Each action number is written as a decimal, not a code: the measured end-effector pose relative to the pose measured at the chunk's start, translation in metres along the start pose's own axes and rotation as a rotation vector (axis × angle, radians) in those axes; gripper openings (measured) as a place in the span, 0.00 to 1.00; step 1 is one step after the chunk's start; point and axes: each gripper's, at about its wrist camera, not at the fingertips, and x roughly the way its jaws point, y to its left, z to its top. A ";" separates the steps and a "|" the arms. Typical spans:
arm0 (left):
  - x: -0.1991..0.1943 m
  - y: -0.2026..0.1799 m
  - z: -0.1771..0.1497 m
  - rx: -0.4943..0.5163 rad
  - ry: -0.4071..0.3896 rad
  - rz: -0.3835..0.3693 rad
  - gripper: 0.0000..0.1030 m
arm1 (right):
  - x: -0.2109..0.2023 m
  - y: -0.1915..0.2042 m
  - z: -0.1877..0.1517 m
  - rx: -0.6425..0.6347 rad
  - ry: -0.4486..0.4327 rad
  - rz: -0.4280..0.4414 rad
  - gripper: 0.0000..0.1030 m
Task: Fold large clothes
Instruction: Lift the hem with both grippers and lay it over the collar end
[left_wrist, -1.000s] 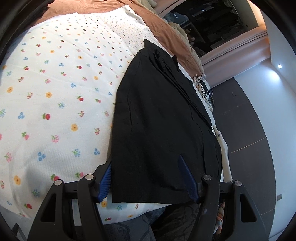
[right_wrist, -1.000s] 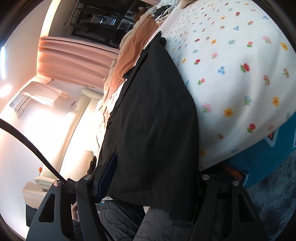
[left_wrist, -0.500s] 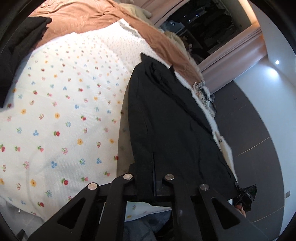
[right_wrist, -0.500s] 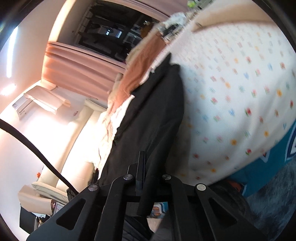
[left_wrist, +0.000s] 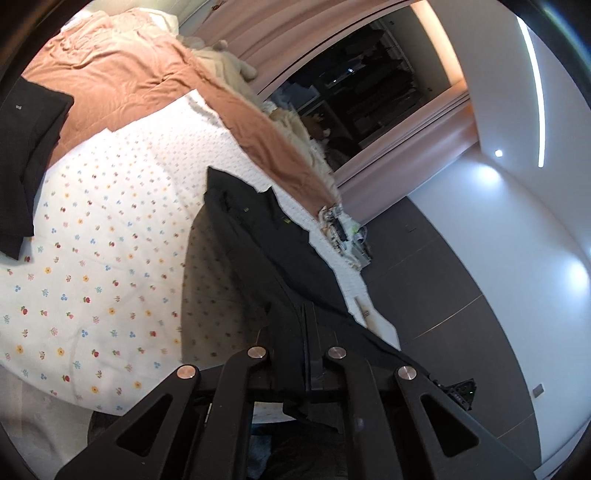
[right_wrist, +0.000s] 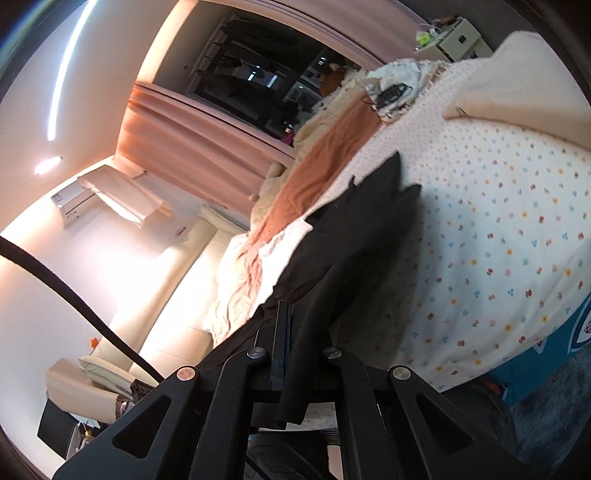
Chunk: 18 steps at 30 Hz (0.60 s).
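A large black garment (left_wrist: 266, 240) lies along the bed's floral sheet (left_wrist: 110, 229), its far collar end still resting on the sheet. My left gripper (left_wrist: 304, 332) is shut on the garment's near hem and lifts it off the bed. My right gripper (right_wrist: 288, 332) is shut on the other near corner of the same garment (right_wrist: 354, 243), also raised. The fabric hangs stretched between the grippers and the bed, casting a shadow on the sheet.
A second dark garment (left_wrist: 26, 155) lies at the far left on the bed. A rust-brown blanket (left_wrist: 122, 81) and cream bedding cover the far end. Small clutter (left_wrist: 343, 232) sits near the bed's right edge. Dark floor (left_wrist: 443, 288) lies to the right.
Both grippers closed on the garment's near hem about half a second ago, then lifted and pulled back. The near end of the garment has risen off the sheet.
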 end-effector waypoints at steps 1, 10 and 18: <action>-0.008 -0.008 0.001 0.006 -0.008 -0.007 0.07 | -0.003 0.004 0.001 -0.009 -0.007 0.004 0.00; -0.073 -0.066 0.007 0.058 -0.064 -0.057 0.07 | -0.031 0.042 0.009 -0.079 -0.057 0.072 0.00; -0.128 -0.110 0.010 0.120 -0.142 -0.123 0.07 | -0.052 0.079 0.021 -0.174 -0.124 0.163 0.00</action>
